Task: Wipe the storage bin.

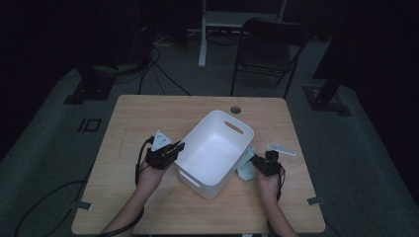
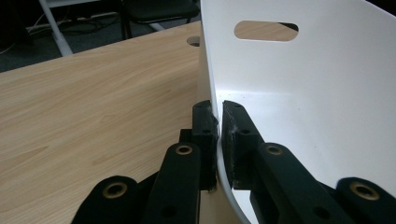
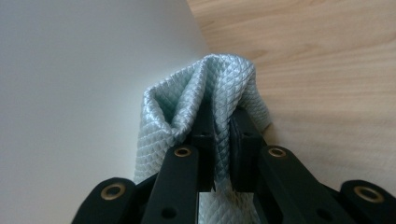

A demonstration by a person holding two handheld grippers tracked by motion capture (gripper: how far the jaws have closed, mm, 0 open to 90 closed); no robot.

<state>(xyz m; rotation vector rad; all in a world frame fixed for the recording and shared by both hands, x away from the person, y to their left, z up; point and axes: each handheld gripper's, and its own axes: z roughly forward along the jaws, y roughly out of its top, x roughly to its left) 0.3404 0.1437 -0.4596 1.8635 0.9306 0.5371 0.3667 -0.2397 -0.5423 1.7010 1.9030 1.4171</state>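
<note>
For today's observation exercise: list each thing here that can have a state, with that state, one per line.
White bin: upright, nothing visible inside, rim clamped.
Left gripper: shut on the bin's wall.
Pale green cloth: bunched, pinched, against the bin's outside.
Right gripper: shut on the cloth.
Table: bears the bin.

Left claw [image 1: 174, 148] jaws clamped tight, right claw [image 1: 257, 162] pinched closed, forearms converging

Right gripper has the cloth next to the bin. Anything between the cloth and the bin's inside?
Yes: the white bin's own side wall. The pale green cloth, pinched in the right gripper, sits outside the bin against that wall, low near the table. The left gripper clamps the opposite rim.
</note>
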